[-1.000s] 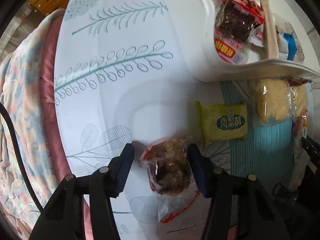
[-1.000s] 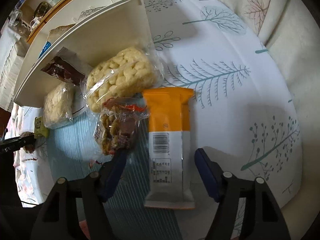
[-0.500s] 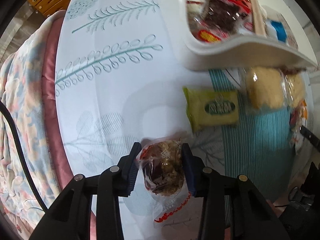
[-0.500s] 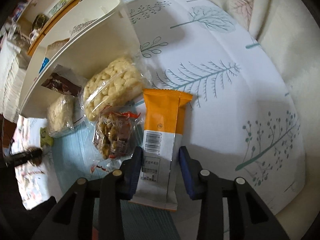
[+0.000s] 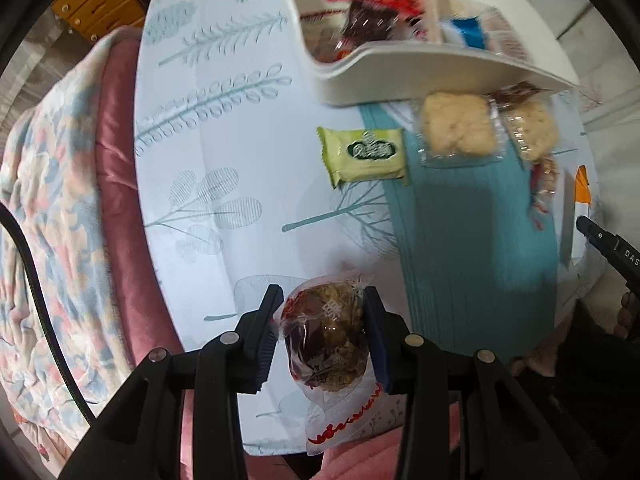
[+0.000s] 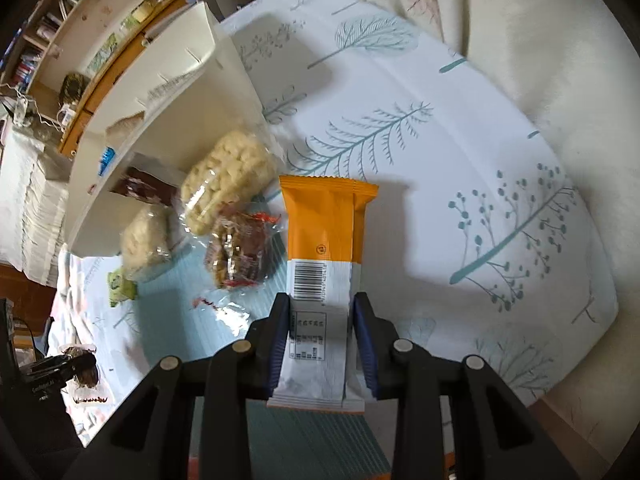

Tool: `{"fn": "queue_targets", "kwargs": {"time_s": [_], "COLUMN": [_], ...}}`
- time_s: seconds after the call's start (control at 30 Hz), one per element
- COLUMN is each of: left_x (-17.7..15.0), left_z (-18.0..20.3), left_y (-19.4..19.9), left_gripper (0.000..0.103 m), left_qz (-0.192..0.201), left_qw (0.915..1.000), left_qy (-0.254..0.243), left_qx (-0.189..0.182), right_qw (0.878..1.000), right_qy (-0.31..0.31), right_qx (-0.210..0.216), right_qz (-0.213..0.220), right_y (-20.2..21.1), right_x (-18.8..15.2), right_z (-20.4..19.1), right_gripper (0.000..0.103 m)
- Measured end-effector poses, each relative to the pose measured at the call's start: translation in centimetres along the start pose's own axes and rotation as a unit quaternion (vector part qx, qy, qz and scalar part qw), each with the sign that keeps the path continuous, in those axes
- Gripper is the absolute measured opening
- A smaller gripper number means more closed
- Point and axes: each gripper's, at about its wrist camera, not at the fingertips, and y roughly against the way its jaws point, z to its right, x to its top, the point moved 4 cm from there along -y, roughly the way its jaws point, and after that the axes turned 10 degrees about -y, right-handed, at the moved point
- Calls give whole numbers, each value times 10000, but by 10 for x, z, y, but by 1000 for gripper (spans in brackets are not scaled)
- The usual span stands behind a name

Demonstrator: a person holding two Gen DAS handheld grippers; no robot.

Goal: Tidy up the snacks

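Left gripper: we see the left gripper (image 5: pixel 322 334) closed snugly on a clear packet of brown nut snack (image 5: pixel 326 340), both blue pads pressing its sides, the packet's red-printed tail hanging below the jaws.
Left packet's place: we find it lifted over the near edge of the leaf-print tablecloth (image 5: pixel 224 128), with a pink quilt (image 5: pixel 52 208) off to the left.
Right gripper: we see the right gripper (image 6: pixel 322 334) clamped on the white, barcoded end of an orange-and-white snack bar (image 6: pixel 324 264), with the jaws narrowed to the bar's width.
Bar's place: we see its orange end pointing away from us over the tablecloth, beside the teal striped mat (image 6: pixel 168 304).
Tray: we note a white tray (image 5: pixel 420 80) at the far side of the table, holding red-and-dark wrappers and a blue-and-white packet; motion blur hides the details.
Loose snacks, left view: we count a green wrapped pastry (image 5: pixel 366 156) on the cloth near the mat's edge, then two clear bags of pale puffed snack (image 5: pixel 456 126) just below the tray rim.
Loose snacks, right view: we see a clear bag of pale puffs (image 6: pixel 228 180) leaning against the tray wall, a smaller one beside it, and a second nut packet (image 6: pixel 240 252) just left of the bar.
Background: we make out shelves (image 6: pixel 80 40) behind the tray.
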Motion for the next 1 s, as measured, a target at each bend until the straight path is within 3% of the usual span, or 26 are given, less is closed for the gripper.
{"fn": "queue_targets", "kwargs": {"time_s": [0.27,0.47,0.8,1.0], "left_x": [16,37,83,123], "left_z": [26,36,23,9], "left_y": [65,100,124,135], "left_gripper": [38,39,39,39], "left_qz": [404,545,714,1110], "left_qw": [9984,9955,9940,9914], "left_qy": [-396,-753,-809,-646], "left_qx": [-16,-181,-155,-266], "right_qw": [9982,9940,9860,9830], "right_qy": [91,365,805,1054], "right_qx": [278,486,800,894], "right_qz": [519,914,1220,1205], "right_y": [50,78,95,85], "right_x": [11,25,57,77], "right_z": [-20,-56,-118,-151], "right_gripper": [32,32,32,32]}}
